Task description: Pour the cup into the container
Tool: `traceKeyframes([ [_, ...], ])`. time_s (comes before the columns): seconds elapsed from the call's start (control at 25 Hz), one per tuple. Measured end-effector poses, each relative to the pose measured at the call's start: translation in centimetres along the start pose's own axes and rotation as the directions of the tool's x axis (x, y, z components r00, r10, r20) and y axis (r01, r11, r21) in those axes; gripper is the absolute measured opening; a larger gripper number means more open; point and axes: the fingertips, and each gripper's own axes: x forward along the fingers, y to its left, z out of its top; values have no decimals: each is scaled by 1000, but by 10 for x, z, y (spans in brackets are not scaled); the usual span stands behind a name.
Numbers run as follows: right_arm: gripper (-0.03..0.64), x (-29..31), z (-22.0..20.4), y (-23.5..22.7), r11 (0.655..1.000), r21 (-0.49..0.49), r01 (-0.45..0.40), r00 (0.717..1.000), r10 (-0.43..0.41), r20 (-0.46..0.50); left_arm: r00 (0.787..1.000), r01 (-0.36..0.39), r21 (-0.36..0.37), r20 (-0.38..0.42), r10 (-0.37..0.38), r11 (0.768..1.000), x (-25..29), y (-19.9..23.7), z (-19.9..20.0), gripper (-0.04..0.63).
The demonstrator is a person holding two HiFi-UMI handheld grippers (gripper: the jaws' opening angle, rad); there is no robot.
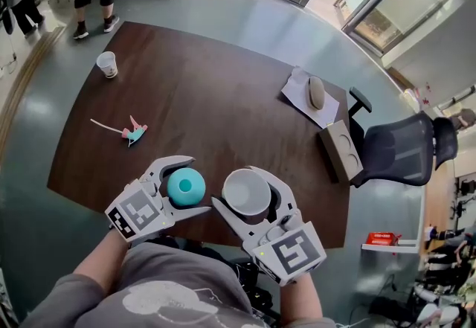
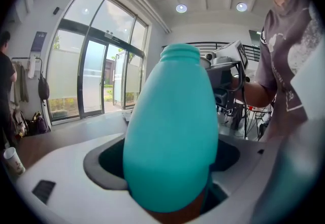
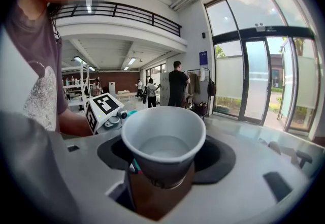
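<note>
The person's left gripper (image 1: 199, 185) is clenching a teal, bottle-shaped plastic container (image 2: 172, 131), jaws pressing on its wide body. It is holding the container upright, narrow neck up, above the near edge of the dark brown wooden tabletop (image 1: 216, 96). Just beside it, not touching, the right gripper (image 1: 235, 187) is grasping a white paper cup (image 3: 163, 141) around its lower wall, also upright, mouth open to the ceiling. What the cup is carrying is not clear.

Judging by this, the pour is not yet under way: the two are being lined up. The next move is calling for the cup's rim to be brought over the container's small mouth, then tipped slowly, since that narrow opening is leaving little room for error.
</note>
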Motion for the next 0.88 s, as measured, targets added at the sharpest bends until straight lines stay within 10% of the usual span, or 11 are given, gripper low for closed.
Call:
traceKeyframes([
  [0.88, 295, 17, 3, -3, 910, -407, 78, 956, -184, -230, 999, 10, 2, -33, -10, 1000, 19, 1, -7, 431],
])
